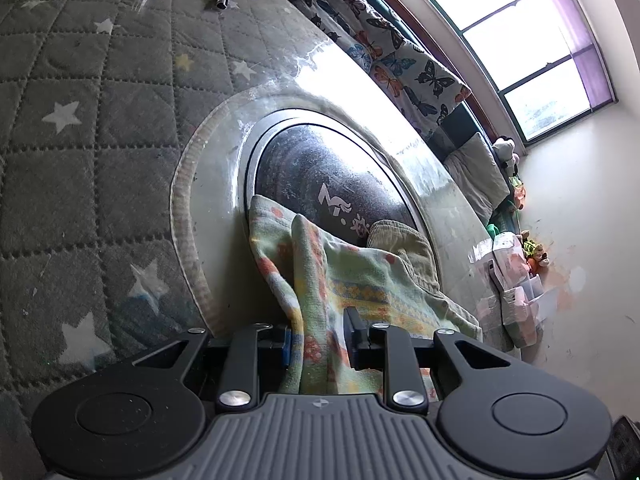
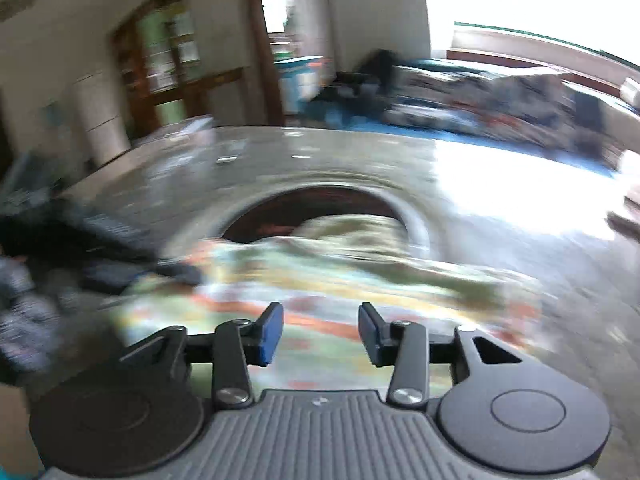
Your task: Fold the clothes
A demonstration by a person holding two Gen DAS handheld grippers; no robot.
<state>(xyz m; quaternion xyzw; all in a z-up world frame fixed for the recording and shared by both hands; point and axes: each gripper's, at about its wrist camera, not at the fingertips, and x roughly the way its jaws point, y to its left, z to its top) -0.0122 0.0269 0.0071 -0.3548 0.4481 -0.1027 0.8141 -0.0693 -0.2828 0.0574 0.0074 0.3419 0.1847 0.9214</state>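
Note:
A pale green garment (image 1: 352, 276) with orange and yellow patterns lies bunched on a round glass-topped table. My left gripper (image 1: 320, 340) is shut on a fold of it, and the cloth runs up between the fingers and drapes over the dark round inset (image 1: 320, 168). A beige corduroy piece (image 1: 404, 244) lies under it to the right. In the blurred right wrist view the same garment (image 2: 320, 272) spreads below my right gripper (image 2: 320, 332), which hangs open just above the cloth with nothing between its blue pads (image 2: 270, 332).
A grey quilted cover with white stars (image 1: 80, 128) lies on the left of the table. A butterfly-print cushion (image 1: 400, 60) and pillows line the window seat behind. Packets and toys (image 1: 516, 280) sit by the wall. A dark blurred shape (image 2: 60, 240) is at the left.

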